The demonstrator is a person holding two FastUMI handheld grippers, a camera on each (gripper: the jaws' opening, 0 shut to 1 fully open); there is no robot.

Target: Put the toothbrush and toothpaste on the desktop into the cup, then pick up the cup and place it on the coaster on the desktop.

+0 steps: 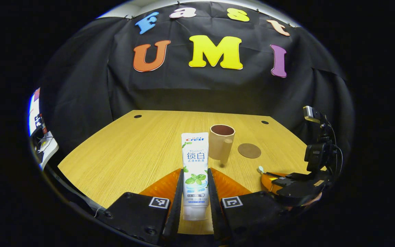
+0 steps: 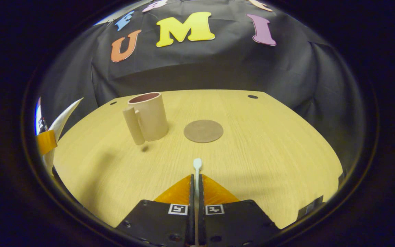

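In the left gripper view my left gripper (image 1: 195, 171) is shut on a white toothpaste tube (image 1: 194, 161), which points forward above the wooden desk. Beyond the tube stands a tan cup (image 1: 220, 141) with a handle, and a round brown coaster (image 1: 249, 150) lies to its right. At the right of that view the right gripper (image 1: 269, 175) holds a toothbrush with its head (image 1: 260, 168) sticking out. In the right gripper view my right gripper (image 2: 196, 176) is shut on the white toothbrush (image 2: 196, 166). The cup (image 2: 147, 116) stands far left and the coaster (image 2: 203, 130) straight ahead.
The wooden desk (image 2: 269, 144) has small round holes near its back corners (image 2: 252, 96). Black cloth walls stand close behind and beside it. The toothpaste tube and the other gripper show at the far left edge (image 2: 51, 137) of the right gripper view.
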